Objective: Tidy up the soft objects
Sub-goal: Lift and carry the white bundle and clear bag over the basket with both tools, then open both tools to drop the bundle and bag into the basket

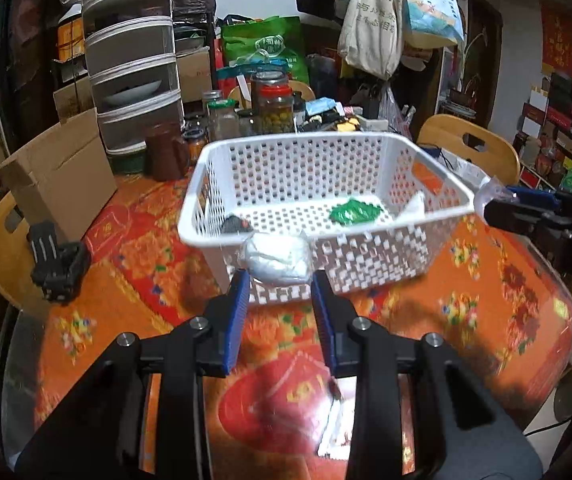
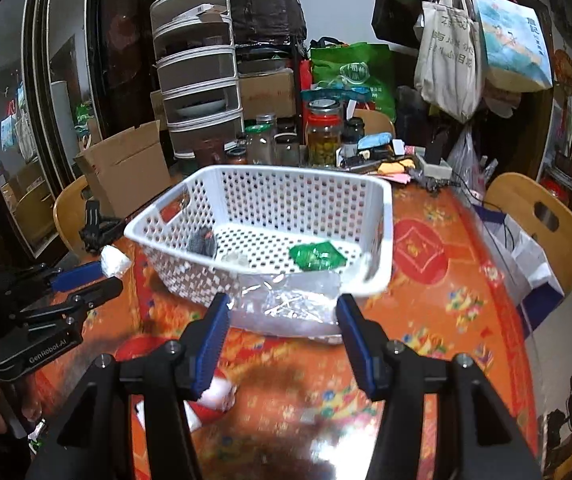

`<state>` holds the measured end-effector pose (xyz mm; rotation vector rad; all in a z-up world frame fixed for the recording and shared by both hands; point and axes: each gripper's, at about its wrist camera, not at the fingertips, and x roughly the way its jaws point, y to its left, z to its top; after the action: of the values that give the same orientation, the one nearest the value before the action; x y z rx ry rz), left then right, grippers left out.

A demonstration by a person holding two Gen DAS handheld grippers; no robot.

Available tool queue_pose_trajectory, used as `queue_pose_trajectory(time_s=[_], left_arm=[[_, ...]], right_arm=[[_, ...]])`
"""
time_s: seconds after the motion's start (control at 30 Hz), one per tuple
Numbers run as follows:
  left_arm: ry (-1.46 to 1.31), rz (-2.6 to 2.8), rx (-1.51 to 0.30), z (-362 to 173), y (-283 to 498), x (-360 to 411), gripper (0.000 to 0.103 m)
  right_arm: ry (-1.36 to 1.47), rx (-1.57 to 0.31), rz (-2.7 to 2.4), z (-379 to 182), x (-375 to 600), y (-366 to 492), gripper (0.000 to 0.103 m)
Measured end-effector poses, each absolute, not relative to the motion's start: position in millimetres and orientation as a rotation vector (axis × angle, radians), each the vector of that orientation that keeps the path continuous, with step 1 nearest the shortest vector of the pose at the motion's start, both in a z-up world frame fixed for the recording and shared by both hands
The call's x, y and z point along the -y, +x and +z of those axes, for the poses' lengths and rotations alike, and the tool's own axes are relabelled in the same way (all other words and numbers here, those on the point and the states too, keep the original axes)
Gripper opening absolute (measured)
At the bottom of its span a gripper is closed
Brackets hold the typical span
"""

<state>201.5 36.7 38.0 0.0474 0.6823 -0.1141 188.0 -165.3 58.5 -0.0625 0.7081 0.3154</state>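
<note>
I am holding my left claw (image 1: pixel 278 280) clamped on a white soft bundle (image 1: pixel 278 258), just in front of the white basket (image 1: pixel 325 152) ahead of it. My right claw (image 2: pixel 284 308) is gripping a clear plastic packet (image 2: pixel 286 300) between its blue pads, right against the basket's near wall. Inside the basket, beyond both claws, a green packet (image 2: pixel 315 255) and a dark grey item (image 2: pixel 202 242) are lying.

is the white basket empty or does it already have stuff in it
Not empty. The white basket holds a green packet, a dark gray item and something pale by the near wall.
</note>
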Motion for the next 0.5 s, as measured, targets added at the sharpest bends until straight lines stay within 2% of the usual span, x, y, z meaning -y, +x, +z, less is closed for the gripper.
queue_pose_trajectory(time_s=[0.23, 0.5], left_arm=[[0.051, -0.094, -0.707, 61.9, 260.5, -40.6, 0.030], [0.086, -0.097, -0.821, 59.1, 342.9, -18.9, 0.030]], right_arm=[[-0.030, -0.743, 0.308, 68.1, 163.4, 238.2, 0.054], [-0.053, -0.859, 0.275, 42.7, 147.4, 305.2, 0.054]])
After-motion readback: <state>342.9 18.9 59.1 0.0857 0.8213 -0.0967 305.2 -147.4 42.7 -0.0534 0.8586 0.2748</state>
